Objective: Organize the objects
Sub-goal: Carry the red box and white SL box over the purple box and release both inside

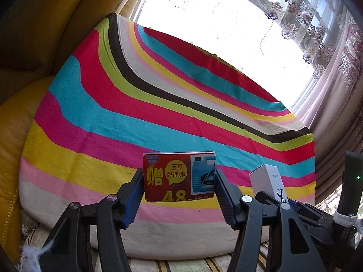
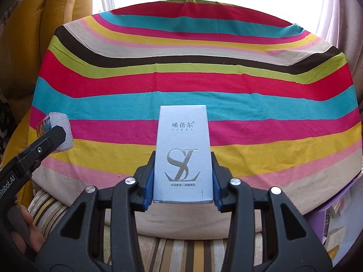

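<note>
Fingers (image 1: 133,188) of both grippers are clamping loads: left gripper (image 1: 179,188) red pack (image 1: 179,176), right gripper (image 2: 182,176) white box (image 2: 183,154); we're carrying, next needing a drop spot toward 12 o'clock on the striped cloth (image 2: 181,86).

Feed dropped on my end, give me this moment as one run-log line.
left gripper: shut on red packet | right gripper: shut on white box | both above striped cloth

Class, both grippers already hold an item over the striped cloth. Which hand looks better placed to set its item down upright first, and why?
Probably the right. The right gripper clamps the tall white box upright and centred over the striped cloth. The left gripper holds its red pack near the cloth's front edge.
</note>
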### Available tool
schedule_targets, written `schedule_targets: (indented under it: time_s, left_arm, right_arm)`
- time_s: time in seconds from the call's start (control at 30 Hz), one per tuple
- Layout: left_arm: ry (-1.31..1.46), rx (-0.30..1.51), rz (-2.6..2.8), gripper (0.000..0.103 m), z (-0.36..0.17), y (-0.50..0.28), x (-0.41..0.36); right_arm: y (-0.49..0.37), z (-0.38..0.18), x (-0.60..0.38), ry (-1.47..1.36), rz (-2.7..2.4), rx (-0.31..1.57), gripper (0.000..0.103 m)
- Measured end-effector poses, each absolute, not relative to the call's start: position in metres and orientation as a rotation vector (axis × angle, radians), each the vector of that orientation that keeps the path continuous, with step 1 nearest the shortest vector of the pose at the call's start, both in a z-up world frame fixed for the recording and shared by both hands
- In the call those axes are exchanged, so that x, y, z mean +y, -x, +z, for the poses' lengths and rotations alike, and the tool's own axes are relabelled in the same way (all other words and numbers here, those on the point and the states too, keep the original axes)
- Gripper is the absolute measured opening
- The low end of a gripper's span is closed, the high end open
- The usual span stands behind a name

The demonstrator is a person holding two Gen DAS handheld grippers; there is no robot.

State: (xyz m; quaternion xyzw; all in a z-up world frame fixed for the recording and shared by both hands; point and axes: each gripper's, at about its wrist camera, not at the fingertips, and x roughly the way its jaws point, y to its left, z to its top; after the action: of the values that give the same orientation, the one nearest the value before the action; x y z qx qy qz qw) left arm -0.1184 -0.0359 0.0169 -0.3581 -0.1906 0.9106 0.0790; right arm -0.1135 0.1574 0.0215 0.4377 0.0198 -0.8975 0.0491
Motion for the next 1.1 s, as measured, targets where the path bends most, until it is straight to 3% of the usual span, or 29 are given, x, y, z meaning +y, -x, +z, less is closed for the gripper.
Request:
schedule_targets:
  time_s: [1.1]
  left_arm:
    - [1.1,-0.227,2.347,0.061,0.035,0.055,0.15]
  right_arm:
    - [-0.007,0.034,0.341,-1.437,-2.938,-0.158,0.045]
